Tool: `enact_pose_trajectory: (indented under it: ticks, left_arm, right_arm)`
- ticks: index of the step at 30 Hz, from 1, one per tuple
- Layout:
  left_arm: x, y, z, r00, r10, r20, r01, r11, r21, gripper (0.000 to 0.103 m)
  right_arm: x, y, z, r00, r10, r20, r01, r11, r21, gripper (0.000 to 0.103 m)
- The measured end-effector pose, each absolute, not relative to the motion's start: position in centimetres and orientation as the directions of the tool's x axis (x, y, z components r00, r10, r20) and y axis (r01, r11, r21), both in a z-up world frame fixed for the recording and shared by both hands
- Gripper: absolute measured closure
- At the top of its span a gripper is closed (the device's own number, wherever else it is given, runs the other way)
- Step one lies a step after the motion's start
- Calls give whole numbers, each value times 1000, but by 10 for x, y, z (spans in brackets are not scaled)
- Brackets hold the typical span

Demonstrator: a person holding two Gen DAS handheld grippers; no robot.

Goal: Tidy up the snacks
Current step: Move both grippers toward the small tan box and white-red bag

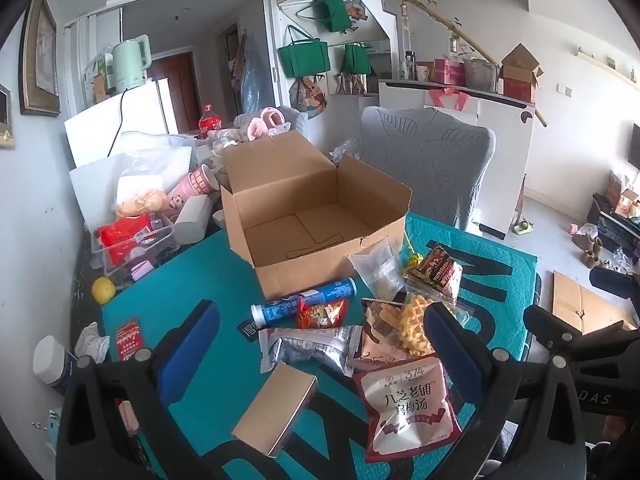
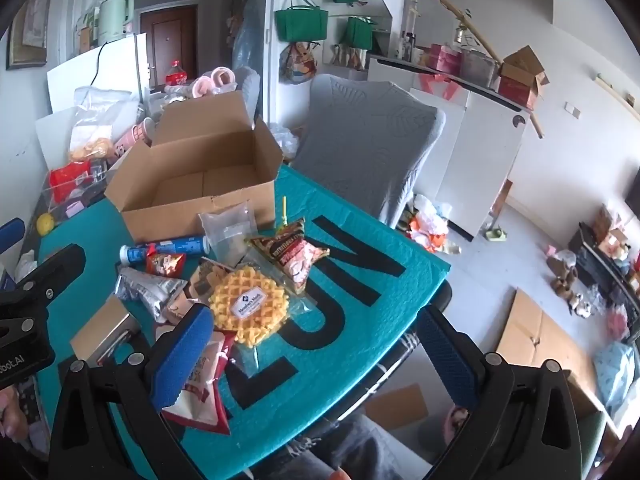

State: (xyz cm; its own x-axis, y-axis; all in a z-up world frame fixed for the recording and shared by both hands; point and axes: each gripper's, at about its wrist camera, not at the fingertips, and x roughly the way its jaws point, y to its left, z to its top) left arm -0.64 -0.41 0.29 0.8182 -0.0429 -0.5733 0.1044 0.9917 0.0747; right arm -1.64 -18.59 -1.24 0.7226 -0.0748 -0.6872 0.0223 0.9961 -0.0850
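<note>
An open, empty cardboard box point(image 1: 316, 216) stands on the teal mat point(image 1: 168, 296); it also shows in the right wrist view point(image 2: 192, 188). In front of it lies a heap of snacks: a blue tube point(image 1: 304, 300), a silver pouch point(image 1: 308, 348), a waffle pack point(image 2: 250, 304), a brown packet point(image 1: 438, 272), a clear bag point(image 1: 376, 268), a red-and-white pouch point(image 1: 408, 404) and a small tan box point(image 1: 276, 412). My left gripper point(image 1: 320, 344) is open above the heap, holding nothing. My right gripper point(image 2: 312, 352) is open above the mat's near edge, empty.
Clutter fills the table's left: a clear bin point(image 1: 132, 244) with red packets, a pink cup point(image 1: 196, 184), plastic bags, a yellow fruit point(image 1: 103, 290), a white bottle point(image 1: 52, 360). A grey-covered chair point(image 1: 436, 168) stands behind the table. The floor is at the right.
</note>
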Motion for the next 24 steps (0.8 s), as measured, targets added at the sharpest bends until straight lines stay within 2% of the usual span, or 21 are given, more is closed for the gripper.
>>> enact_pose_trajectory:
  ticks: [24]
  left_arm:
    - [-6, -6, 1, 815, -85, -573, 139, 989, 51, 0]
  right_arm:
    - [-15, -190, -12, 722, -85, -687, 25, 995, -97, 0]
